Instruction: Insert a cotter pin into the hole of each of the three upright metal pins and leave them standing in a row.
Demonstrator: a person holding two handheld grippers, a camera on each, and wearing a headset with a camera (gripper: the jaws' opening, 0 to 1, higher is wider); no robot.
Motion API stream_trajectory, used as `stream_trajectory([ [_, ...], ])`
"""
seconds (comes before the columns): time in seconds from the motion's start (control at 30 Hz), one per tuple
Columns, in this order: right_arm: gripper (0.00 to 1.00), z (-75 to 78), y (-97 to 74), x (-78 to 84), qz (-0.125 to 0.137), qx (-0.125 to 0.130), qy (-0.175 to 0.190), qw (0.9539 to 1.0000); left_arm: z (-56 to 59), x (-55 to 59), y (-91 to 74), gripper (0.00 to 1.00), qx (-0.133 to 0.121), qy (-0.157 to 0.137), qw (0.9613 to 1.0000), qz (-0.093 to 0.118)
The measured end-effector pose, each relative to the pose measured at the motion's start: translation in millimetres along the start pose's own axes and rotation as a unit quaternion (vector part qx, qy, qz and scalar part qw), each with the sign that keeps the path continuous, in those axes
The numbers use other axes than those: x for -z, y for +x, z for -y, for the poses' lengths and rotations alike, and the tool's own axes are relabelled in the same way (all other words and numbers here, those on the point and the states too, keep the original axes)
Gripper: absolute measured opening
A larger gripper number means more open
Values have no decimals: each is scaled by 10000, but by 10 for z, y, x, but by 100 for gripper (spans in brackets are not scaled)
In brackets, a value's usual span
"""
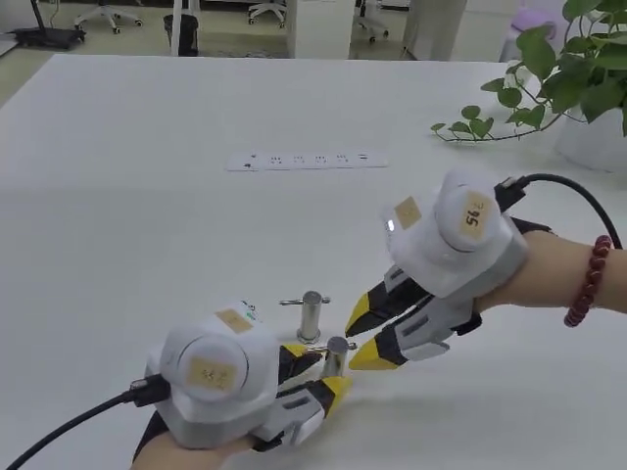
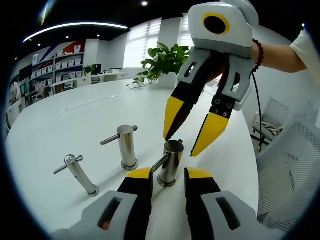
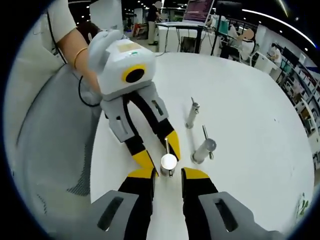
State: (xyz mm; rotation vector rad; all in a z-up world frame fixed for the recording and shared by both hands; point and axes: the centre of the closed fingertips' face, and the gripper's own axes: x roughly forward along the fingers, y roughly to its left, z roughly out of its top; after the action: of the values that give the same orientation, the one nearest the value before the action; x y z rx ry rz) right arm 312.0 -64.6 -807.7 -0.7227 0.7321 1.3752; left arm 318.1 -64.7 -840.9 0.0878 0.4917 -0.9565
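The cotter (image 2: 158,163) of the near pin (image 2: 171,160) seems in; the left gripper (image 2: 167,174) around this pin and the right gripper (image 2: 181,146) just above it are both open and empty, so next they must retreat without tipping it

Shiny metal pins (image 2: 128,147) (matt tabletop (image 1: 147,196))

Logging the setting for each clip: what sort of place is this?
Probably an open-plan office: a big white table with a power strip, a potted plant, swivel chairs behind it, and a desk with a monitor.
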Motion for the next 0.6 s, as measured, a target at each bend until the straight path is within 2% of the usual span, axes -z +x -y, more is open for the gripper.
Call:
stream_trajectory([
  [0.07,26,0,14,-46,119,21,59,9999,-15,9,-15,26,-4,26,10000,-17],
  [0.17,27,-14,50,-49,116,1,62,9999,-33,27,-43,29,-6,22,10000,-74],
  [0.23,27,-26,93,-29,66,-18,32,10000,-40,19,-56,30,-19,-26,10000,-33],
  [0.33,27,-37,133,-19,61,-33,5,10000,-30,24,-66,35,-23,55,10000,-70],
  [0.6,25,-12,234,-9,109,-52,25,9999,-36,6,-106,36,26,92,9999,-64],
])
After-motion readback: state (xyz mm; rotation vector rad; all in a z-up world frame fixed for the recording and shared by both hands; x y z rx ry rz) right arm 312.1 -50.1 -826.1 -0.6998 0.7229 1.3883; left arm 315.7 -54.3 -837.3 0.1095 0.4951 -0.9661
